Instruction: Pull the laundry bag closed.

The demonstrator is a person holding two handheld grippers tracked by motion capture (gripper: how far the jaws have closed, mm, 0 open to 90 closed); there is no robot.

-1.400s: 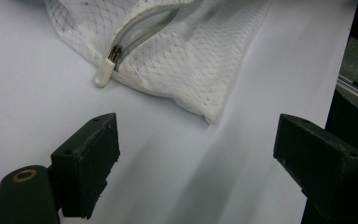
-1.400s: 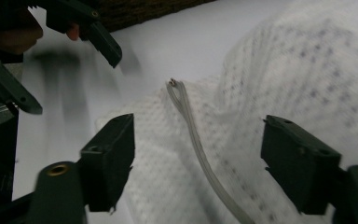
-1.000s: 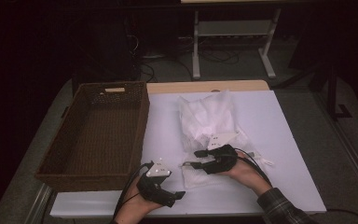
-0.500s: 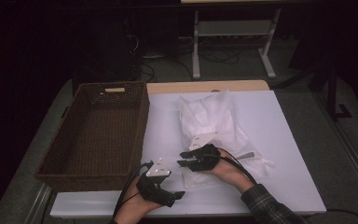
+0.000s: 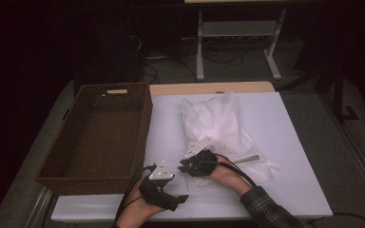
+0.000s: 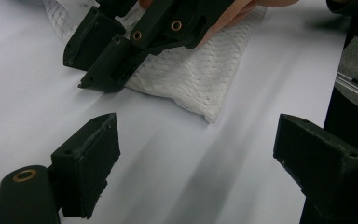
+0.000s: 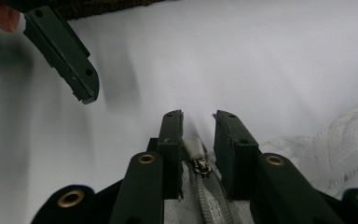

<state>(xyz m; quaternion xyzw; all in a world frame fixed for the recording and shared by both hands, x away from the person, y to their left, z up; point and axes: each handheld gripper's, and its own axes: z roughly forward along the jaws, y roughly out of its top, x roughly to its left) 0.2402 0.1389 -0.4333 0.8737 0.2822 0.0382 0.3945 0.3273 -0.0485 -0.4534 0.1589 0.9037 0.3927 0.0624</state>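
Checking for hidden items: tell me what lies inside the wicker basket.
The basket shows only its bare woven floor; nothing lies on it. The near wall hides the strip of floor right behind it.

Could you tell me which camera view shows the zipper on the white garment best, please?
The right gripper view: the zipper lies close up between the right tool's jaws. The high view shows the garment too small for it; the left gripper view shows mesh fabric.

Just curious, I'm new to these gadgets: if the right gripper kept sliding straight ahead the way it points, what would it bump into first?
Probably the left gripper, ahead and to one side above the white sheet; the brown basket lies beyond. Depth is unclear.
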